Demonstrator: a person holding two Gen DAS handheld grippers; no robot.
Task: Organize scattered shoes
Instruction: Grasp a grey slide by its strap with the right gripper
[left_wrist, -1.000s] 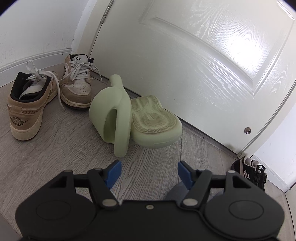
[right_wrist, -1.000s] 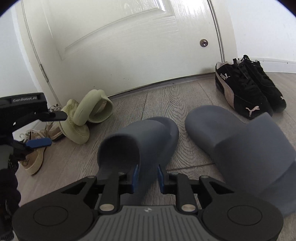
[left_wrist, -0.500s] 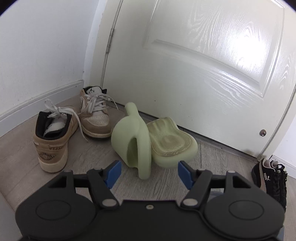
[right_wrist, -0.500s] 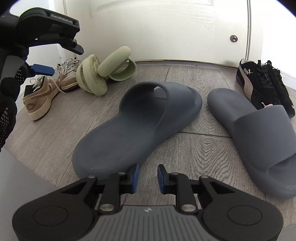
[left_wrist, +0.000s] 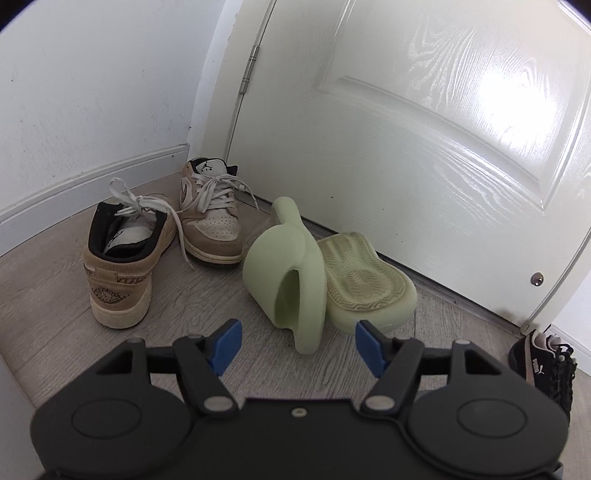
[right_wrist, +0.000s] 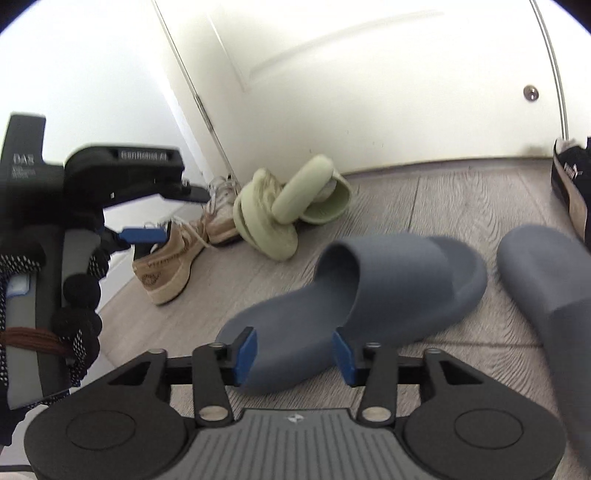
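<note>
**Eight Shoes Counted at the Door**

Two tan sneakers (left_wrist: 122, 266) (left_wrist: 210, 221), two pale green slides (left_wrist: 291, 273) (left_wrist: 364, 280), two grey-blue slides (right_wrist: 354, 302) (right_wrist: 546, 295) and two black sneakers (left_wrist: 543, 373) (right_wrist: 570, 188) lay on the floor (left_wrist: 55, 295), before one white door (left_wrist: 406, 129).

Both cams sit low, tilted down at the floor (left_wrist: 55, 280) toward the door (left_wrist: 406, 110). Left one's close on the green slides (left_wrist: 295, 273). Right one's further back, over a grey slide (right_wrist: 369, 291). Both catch the tan sneakers (right_wrist: 170, 266).
</note>
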